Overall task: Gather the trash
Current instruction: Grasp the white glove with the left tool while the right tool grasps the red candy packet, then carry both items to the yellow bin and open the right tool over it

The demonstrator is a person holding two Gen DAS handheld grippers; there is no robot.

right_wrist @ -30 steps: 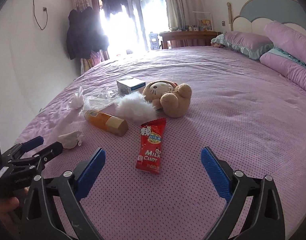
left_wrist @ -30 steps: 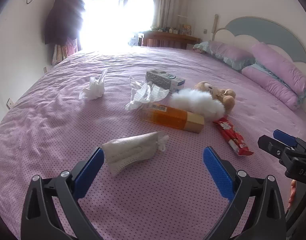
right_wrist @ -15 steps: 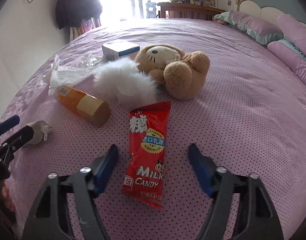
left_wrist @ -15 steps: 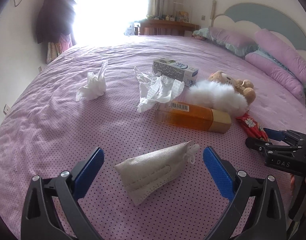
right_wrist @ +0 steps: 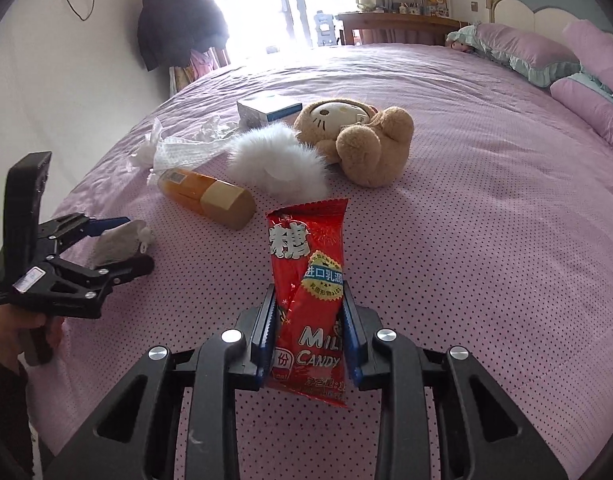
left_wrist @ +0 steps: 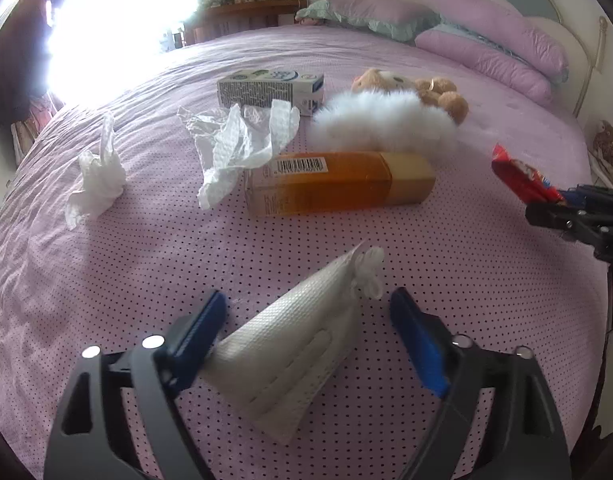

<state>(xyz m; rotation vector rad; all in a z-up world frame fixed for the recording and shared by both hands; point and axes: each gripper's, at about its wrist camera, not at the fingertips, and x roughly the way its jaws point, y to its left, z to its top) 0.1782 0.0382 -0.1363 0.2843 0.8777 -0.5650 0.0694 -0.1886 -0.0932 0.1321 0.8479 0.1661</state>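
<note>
Candy wrapper (right_wrist: 306, 280) lower centre, pinched in closing right gripper (right_wrist: 307, 322); slick foil may slip. Folded mask (left_wrist: 290, 356) lower centre, between closing left gripper (left_wrist: 308, 312) jaws, right pad clear; may crumple, skid on bedspread (left_wrist: 466, 264).

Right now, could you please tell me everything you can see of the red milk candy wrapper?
The red glossy plastic milk candy wrapper is a flat, oblong packet printed with white Chinese characters, a green-and-yellow badge and the words "MILK CANDY". It is creased down the middle and stands lengthwise between the blue pads of the right hand-held gripper, whose jaws are closing and press its lower edges. Its serrated top edge points toward the white fluffy pom-pom; the bottom edge hangs over the pink dotted bedspread.
</note>
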